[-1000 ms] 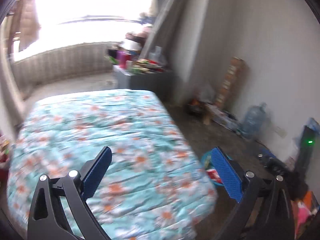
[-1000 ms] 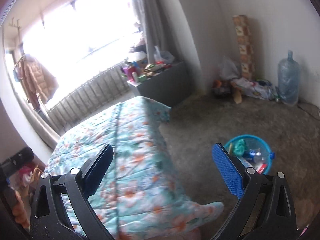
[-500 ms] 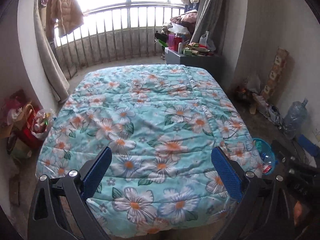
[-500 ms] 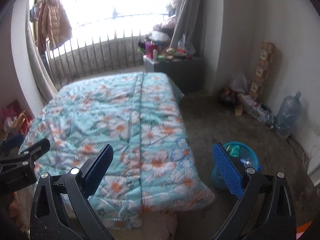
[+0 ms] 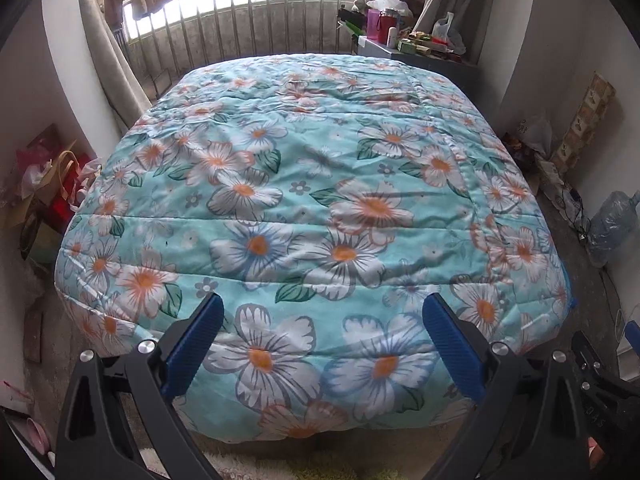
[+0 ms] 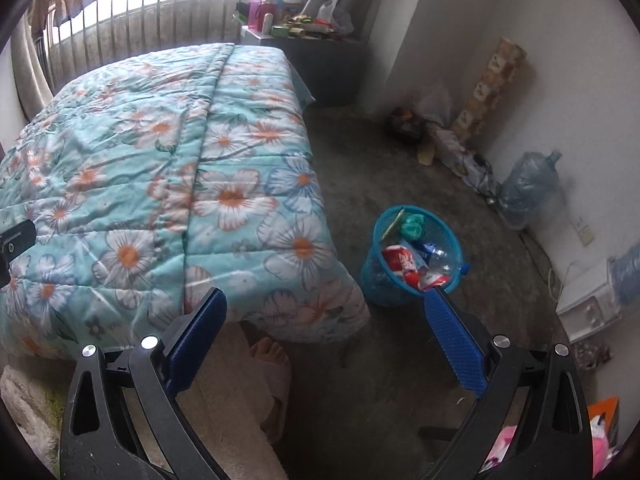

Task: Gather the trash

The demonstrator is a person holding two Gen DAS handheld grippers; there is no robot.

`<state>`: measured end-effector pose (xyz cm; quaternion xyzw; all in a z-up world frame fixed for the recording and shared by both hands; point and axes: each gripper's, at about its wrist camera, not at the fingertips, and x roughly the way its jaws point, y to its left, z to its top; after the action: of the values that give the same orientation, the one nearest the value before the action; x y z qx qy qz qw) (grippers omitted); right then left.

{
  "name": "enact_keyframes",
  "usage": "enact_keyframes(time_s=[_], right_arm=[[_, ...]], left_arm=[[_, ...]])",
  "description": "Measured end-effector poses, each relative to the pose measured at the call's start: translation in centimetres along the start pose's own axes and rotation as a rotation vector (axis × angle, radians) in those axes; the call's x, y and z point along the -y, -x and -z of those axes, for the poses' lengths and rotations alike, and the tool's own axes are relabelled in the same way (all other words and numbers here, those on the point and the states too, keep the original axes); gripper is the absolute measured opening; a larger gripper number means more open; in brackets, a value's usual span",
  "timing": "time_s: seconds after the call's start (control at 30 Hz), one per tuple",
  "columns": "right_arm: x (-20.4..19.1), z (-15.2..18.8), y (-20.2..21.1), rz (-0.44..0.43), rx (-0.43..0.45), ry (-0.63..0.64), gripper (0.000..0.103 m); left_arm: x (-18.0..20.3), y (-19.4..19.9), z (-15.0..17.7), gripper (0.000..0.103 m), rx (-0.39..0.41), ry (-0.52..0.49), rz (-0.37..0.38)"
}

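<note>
A blue mesh trash basket (image 6: pixel 416 256) stands on the concrete floor beside the bed's right foot corner. It holds a red wrapper (image 6: pixel 400 262), a clear plastic bottle (image 6: pixel 442 258) and a teal scrap (image 6: pixel 414 226). My right gripper (image 6: pixel 326 340) is open and empty, above the floor just short of the basket. My left gripper (image 5: pixel 324 340) is open and empty, over the foot end of the bed with the floral quilt (image 5: pixel 312 184). No loose trash shows on the quilt.
A cluttered grey cabinet (image 6: pixel 316 56) stands at the bed's far right corner. A large water jug (image 6: pixel 528 186) and boxes lie along the right wall. Bags (image 5: pixel 48 188) pile up left of the bed. A bare foot (image 6: pixel 272 354) stands on a rug.
Both grippers have swung left and tilted down. The left view went from the floor to the whole bed. The right view has come closer to the basket. Both stayed open.
</note>
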<state>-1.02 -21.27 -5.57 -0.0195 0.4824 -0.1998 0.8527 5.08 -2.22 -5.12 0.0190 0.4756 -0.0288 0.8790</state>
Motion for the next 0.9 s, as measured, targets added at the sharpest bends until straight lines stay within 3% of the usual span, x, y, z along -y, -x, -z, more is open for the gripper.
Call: enact_keyframes(time_s=[0.9], right_arm=[[3.1, 0.7, -0.2, 0.040, -0.009, -0.063, 0.095]], left_arm=[[3.0, 1.2, -0.3, 0.098, 0.020, -0.059, 0.030]])
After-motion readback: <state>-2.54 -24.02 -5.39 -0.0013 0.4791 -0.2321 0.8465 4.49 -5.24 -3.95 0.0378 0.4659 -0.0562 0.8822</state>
